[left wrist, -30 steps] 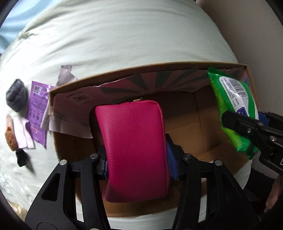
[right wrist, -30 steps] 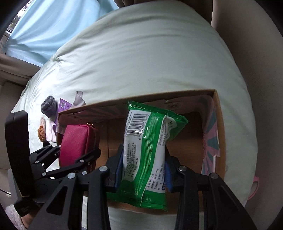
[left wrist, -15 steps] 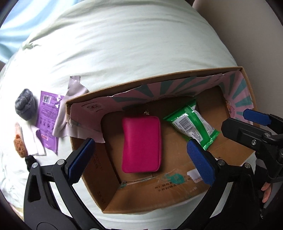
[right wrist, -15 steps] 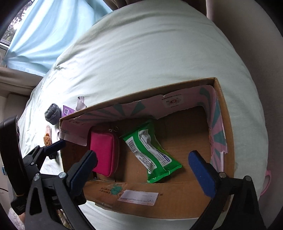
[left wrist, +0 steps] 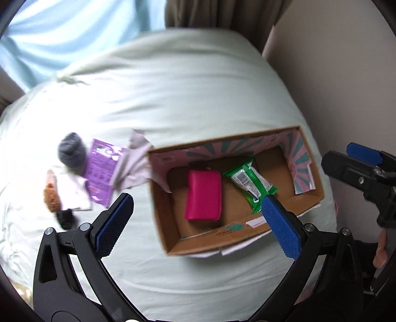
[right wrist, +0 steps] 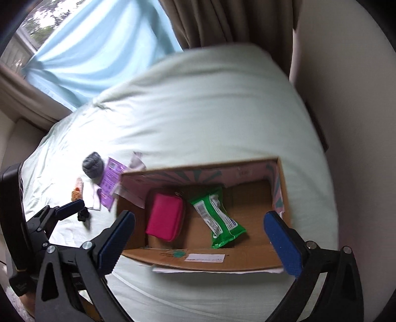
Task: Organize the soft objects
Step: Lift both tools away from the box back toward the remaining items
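Note:
An open cardboard box (left wrist: 165,223) (right wrist: 247,266) sits on a pale green duvet. Inside lie a pink pouch (left wrist: 203,198) (right wrist: 165,219) and a green wipes pack (left wrist: 250,184) (right wrist: 217,220), side by side. My left gripper (left wrist: 195,220) is open and empty, raised above the box's near left part. My right gripper (right wrist: 198,237) is open and empty, raised above the box. Left of the box lie a grey knit ball (left wrist: 71,149) (right wrist: 92,165), a purple sachet (left wrist: 101,171) (right wrist: 110,182), a pale cloth (left wrist: 135,161), an orange fuzzy item (left wrist: 51,199) and a small black item (left wrist: 64,218).
A beige wall (right wrist: 346,123) runs along the right of the bed. A light blue curtain (right wrist: 99,57) and brown drape (right wrist: 222,22) hang at the far end. The right gripper shows at the right edge of the left wrist view (left wrist: 363,171).
Both grippers opened, dropping the pink pouch and green wipes pack into the box, then pulled up and back, so the box looks smaller and more bed shows.

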